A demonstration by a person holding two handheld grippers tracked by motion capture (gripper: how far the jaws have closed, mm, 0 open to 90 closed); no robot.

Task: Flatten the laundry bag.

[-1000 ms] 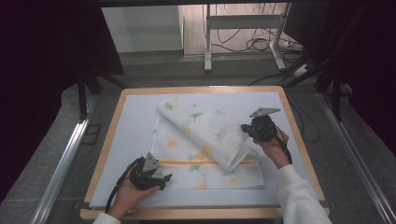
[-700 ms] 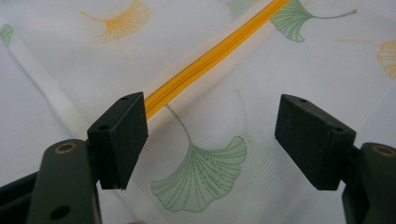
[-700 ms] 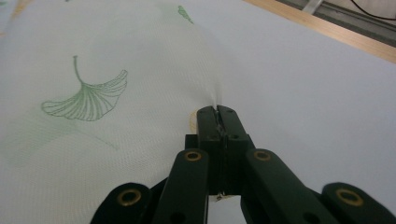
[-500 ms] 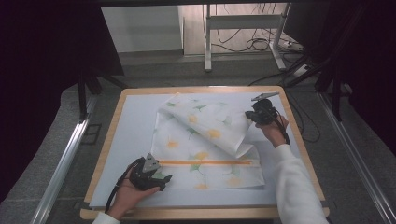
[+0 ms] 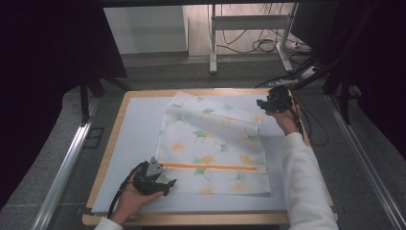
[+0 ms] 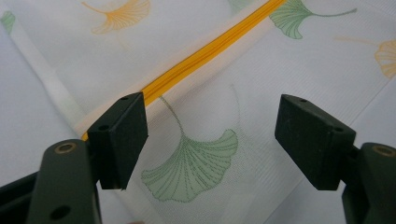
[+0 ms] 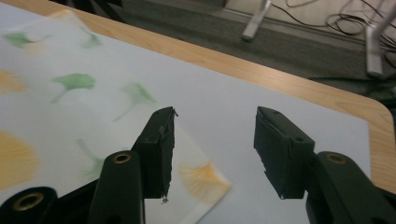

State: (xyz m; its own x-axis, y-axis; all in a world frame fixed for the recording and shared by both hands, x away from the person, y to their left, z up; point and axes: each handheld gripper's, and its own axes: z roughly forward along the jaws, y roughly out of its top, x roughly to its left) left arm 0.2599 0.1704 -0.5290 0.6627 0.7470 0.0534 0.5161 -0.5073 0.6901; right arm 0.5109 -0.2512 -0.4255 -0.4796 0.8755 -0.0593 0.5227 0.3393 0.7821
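From above we see the cloth (image 5: 213,143) flat on the desk (image 5: 124,143). Left tongs (image 6: 210,140) spread over its zip (image 6: 205,51); right tongs (image 7: 212,149), just opened, w/ nothing between, above its corner.

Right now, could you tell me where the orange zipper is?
In the high view, the orange zipper crosses the near part of the leaf-print cloth, running rightward from beside the left gripper.
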